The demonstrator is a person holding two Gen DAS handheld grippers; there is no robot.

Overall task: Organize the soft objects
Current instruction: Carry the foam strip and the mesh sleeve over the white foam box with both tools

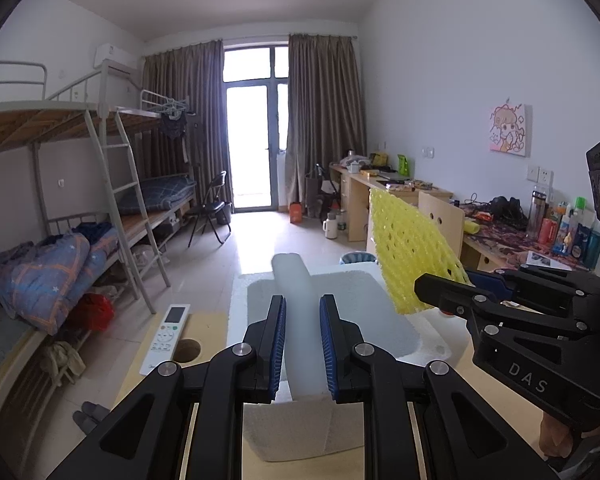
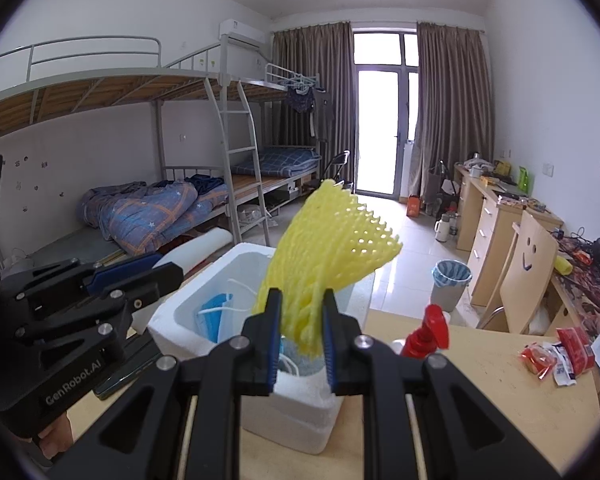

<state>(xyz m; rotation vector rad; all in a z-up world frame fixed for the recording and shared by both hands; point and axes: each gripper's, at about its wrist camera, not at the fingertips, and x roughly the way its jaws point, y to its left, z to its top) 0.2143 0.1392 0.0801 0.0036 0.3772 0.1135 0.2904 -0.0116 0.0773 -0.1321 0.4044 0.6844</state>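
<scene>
A white styrofoam box [image 1: 256,292] [image 2: 168,320] stands open on the wooden table. My left gripper [image 1: 303,344] is shut on a white foam tube [image 1: 296,304] and holds it over the box; the gripper also shows in the right wrist view [image 2: 168,272]. My right gripper [image 2: 302,336] is shut on a yellow foam net [image 2: 332,240] above the box; it shows in the left wrist view [image 1: 440,292] with the net [image 1: 408,248]. A blue face mask [image 2: 216,316] lies inside the box.
A white remote [image 1: 166,336] and a round hole [image 1: 186,350] are on the table left of the box. A red pump bottle [image 2: 426,332] stands right of the box, with red snack packets [image 2: 556,356] further right. A dark phone [image 2: 120,376] lies by the box's left side.
</scene>
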